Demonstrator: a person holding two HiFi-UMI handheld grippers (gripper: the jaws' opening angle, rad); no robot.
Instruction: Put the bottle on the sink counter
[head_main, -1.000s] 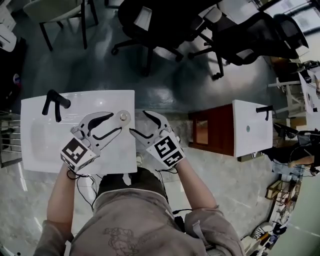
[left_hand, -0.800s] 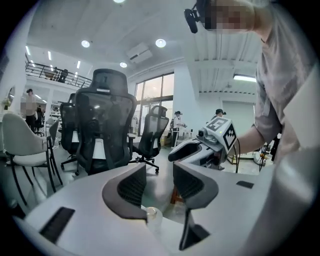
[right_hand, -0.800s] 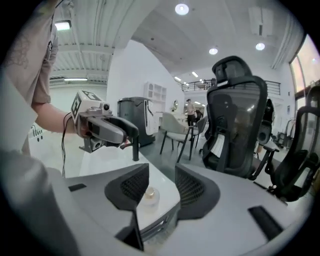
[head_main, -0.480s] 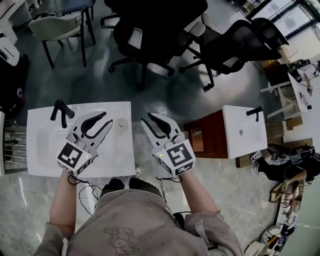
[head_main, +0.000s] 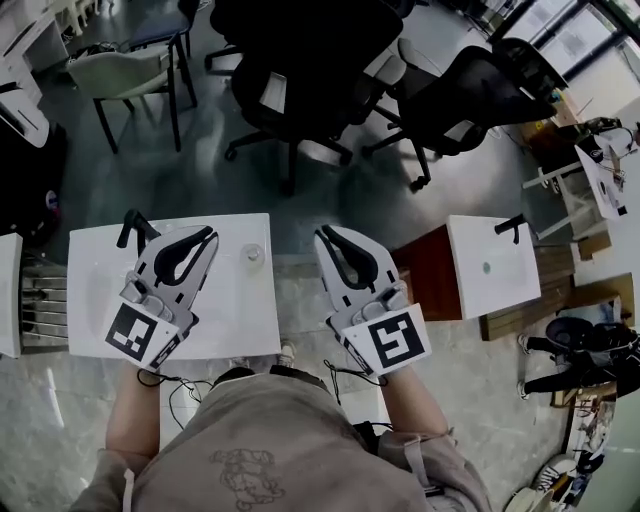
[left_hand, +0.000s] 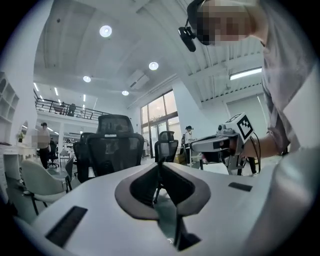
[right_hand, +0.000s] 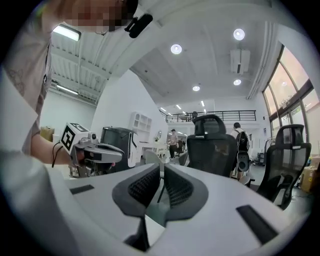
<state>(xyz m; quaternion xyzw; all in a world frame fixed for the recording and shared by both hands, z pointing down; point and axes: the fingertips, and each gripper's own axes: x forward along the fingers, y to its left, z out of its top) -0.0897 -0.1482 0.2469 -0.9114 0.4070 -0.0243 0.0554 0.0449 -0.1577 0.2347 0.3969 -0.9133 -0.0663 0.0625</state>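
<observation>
Head view only: I see the bottle (head_main: 252, 256) from above, standing on the white sink counter (head_main: 235, 315) near its back right corner, apart from both claws. Neither gripper view shows it.
Left gripper (head_main: 205, 237): over the counter, tips toward the far edge, just left of the bottle. Its jaws are closing, tips all but meeting, with only air between them (its own view looks past them into the room).
Right gripper (head_main: 325, 235): off the counter's right side, over the floor, jaws together and empty.
Gripper views only: both look level across an office, with ceiling lights, a mezzanine rail and people standing far off. Each catches the other gripper side-on.
Faucet (head_main: 135, 228): black, at the counter's back left corner, beside the left gripper.
Around: black office chairs (head_main: 300, 80) beyond the counter, a pale chair (head_main: 130, 70) at upper left, a second white basin (head_main: 490, 265) on a red-brown cabinet (head_main: 425, 275) to the right.
In the way: the left gripper's body covers the middle of the counter in the head view.
</observation>
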